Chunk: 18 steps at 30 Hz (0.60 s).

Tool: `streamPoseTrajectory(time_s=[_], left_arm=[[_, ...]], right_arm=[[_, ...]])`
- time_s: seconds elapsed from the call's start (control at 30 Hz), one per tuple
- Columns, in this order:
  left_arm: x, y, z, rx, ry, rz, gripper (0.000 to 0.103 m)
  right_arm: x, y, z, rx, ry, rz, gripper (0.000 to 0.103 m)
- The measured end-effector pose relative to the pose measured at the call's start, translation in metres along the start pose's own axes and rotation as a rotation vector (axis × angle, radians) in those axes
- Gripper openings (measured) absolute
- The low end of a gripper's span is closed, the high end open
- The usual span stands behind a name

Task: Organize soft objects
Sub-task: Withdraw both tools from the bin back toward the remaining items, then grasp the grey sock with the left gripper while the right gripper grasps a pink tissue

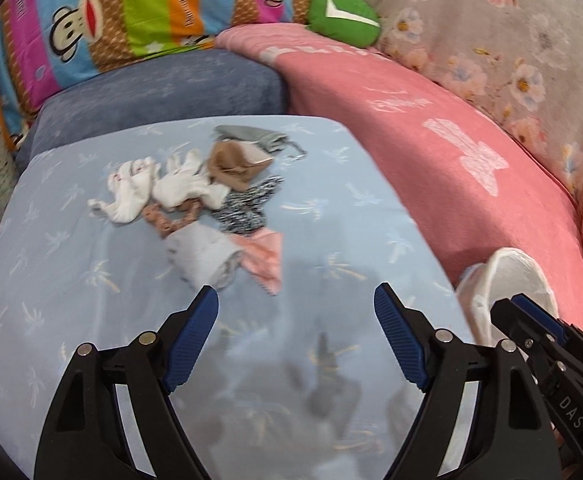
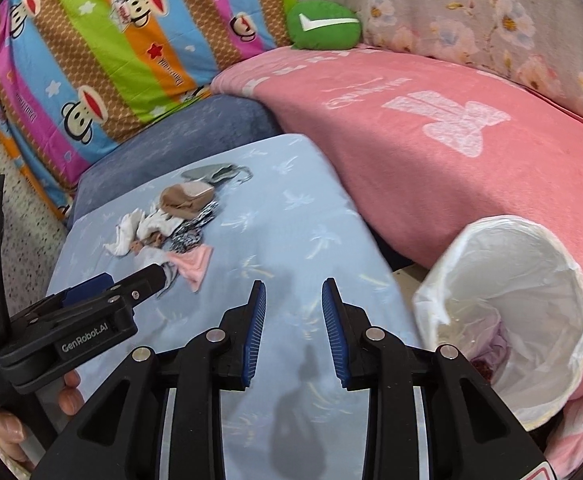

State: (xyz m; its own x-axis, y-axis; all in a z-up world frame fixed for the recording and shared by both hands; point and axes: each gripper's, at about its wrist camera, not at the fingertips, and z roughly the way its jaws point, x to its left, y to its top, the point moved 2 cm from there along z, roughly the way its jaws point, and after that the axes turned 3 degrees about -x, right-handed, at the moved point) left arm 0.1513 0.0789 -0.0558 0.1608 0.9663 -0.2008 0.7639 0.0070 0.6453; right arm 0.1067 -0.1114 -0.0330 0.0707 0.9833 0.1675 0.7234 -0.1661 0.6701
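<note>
Both the left gripper point(image 1: 295, 300) and right gripper point(image 2: 293, 292) hover spread and empty above the blue sheet point(image 1: 331, 208). A pile of small clothes point(image 1: 199, 200) lies farther off on the left; a white-lined bin point(image 2: 503, 312) stands at the right.

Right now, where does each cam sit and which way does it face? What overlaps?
Left wrist: on the left gripper, open, looking forward over the blue sheet at the sock pile; the right gripper shows at lower right.
Right wrist: on the right gripper, open, facing the same sheet, with the lined bin at right; the left gripper and fingers show at left.
Shared: pile, sheet, pink blanket, green cushion, bin.
</note>
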Motion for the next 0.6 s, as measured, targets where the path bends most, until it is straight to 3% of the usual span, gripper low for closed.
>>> streamPoseTrajectory(time_s=[0.33, 0.6], left_arm=[[0.062, 0.000, 0.028, 0.062, 0.060, -0.113, 0.077], [0.084, 0.007, 0.055, 0.107, 0.034, -0.183, 0.077]], right_arm=[[0.052, -0.004, 0.057, 0.083, 0.048, -0.061, 0.030], [0.077, -0.002, 0.101, 0.128, 0.071, -0.081, 0.030]])
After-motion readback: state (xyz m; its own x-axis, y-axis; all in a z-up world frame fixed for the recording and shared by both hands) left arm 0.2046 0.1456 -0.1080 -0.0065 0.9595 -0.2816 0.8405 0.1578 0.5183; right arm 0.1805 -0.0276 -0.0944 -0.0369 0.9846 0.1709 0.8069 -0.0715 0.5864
